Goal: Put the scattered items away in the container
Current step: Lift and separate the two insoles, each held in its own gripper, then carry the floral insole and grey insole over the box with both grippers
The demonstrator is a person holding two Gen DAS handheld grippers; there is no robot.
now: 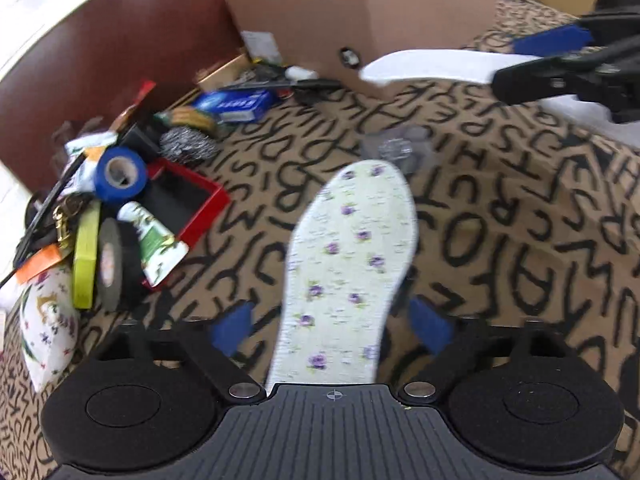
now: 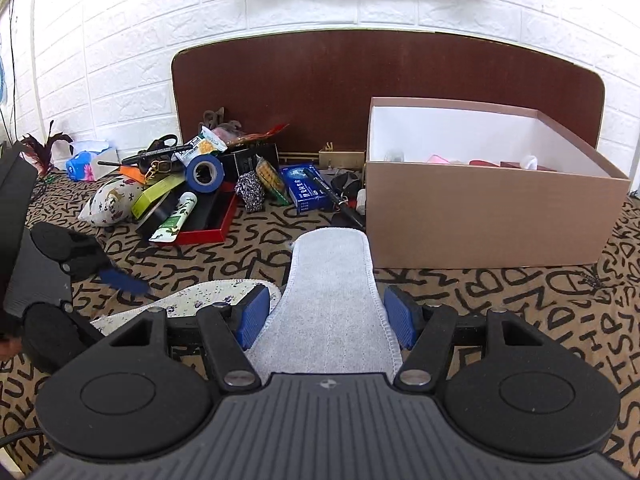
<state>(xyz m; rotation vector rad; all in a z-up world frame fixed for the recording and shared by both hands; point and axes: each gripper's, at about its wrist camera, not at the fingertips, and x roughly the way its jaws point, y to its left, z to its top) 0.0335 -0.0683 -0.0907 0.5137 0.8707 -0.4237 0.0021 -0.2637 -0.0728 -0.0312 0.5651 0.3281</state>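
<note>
Insoles are light, thin and floppy: judge best pinched across the width near the heel, expect toe droop. Floral insole (image 1: 344,264), cream with purple flowers, lies flat on the lettered bedcover (image 1: 500,208) between the spread, released left tool (image 1: 332,326). Right tool (image 2: 326,316) clamps the white-side insole (image 2: 332,280), just short of the box (image 2: 480,216).

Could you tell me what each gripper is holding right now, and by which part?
The right gripper grips a white insole across its width near one end. The left gripper is open; the floral insole lies between its fingers, unheld.
</note>
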